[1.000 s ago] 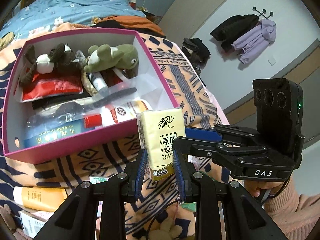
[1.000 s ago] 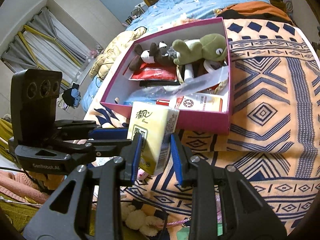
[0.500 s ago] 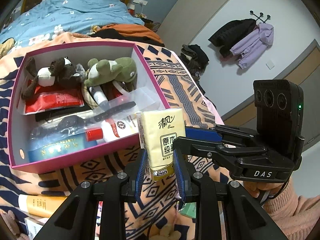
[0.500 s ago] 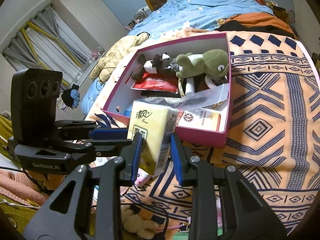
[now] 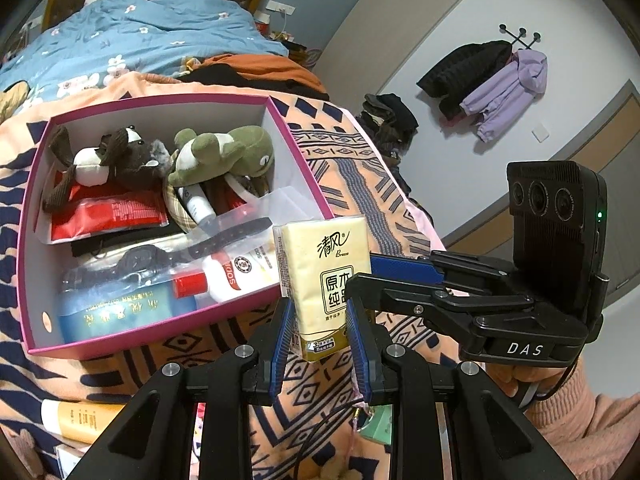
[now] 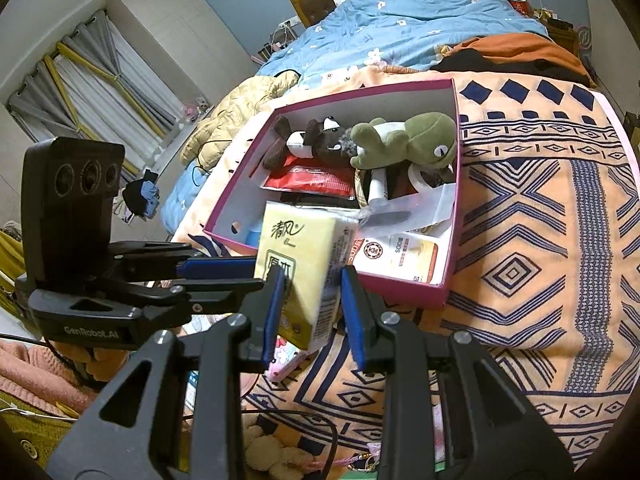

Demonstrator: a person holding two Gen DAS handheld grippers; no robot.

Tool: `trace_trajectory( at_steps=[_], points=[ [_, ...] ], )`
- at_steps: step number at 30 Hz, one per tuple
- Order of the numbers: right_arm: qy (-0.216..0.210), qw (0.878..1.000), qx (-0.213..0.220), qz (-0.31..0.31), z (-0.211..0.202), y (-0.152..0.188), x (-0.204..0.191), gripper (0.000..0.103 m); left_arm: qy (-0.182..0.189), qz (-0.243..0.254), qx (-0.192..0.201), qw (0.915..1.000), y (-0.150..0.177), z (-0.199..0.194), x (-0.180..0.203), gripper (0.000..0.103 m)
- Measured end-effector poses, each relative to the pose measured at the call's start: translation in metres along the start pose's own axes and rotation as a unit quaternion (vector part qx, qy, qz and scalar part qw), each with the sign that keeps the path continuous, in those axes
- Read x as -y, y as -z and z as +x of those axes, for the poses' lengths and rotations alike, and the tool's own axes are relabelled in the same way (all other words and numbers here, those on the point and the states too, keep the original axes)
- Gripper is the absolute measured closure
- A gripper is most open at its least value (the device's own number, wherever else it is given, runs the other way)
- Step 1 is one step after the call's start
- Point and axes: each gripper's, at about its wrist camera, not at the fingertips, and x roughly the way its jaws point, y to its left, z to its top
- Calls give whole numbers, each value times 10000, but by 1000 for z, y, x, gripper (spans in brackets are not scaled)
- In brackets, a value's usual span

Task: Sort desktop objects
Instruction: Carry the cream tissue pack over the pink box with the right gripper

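— While both sets of blue pads press the yellow tissue pack (image 5: 326,280), which gripper has it?

— Both. The left gripper (image 5: 320,332) is clamped across its lower end, and the right gripper (image 6: 310,312) closes on it from the side; in the left view its fingers (image 5: 400,270) reach in from the right.

— And where is the pack?

— Upright in the air, just in front of the pink box's (image 5: 168,332) near wall, above the patterned blanket (image 6: 540,240). Inside lie a green frog plush (image 5: 224,152) and a brown plush (image 5: 108,160).
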Motion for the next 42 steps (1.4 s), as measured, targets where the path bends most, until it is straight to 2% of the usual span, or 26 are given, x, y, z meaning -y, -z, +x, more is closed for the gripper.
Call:
trace_trajectory(
  at_steps=[19,42],
  points=[
    [135,9999,2,-97,3,-19,11,71,46,-26,48,10000,-23,11,-5,77],
    [459,9985,-284,-103,34,-40,37,73,32,-341,-81,9994,-45,52,-29,77]
  ],
)
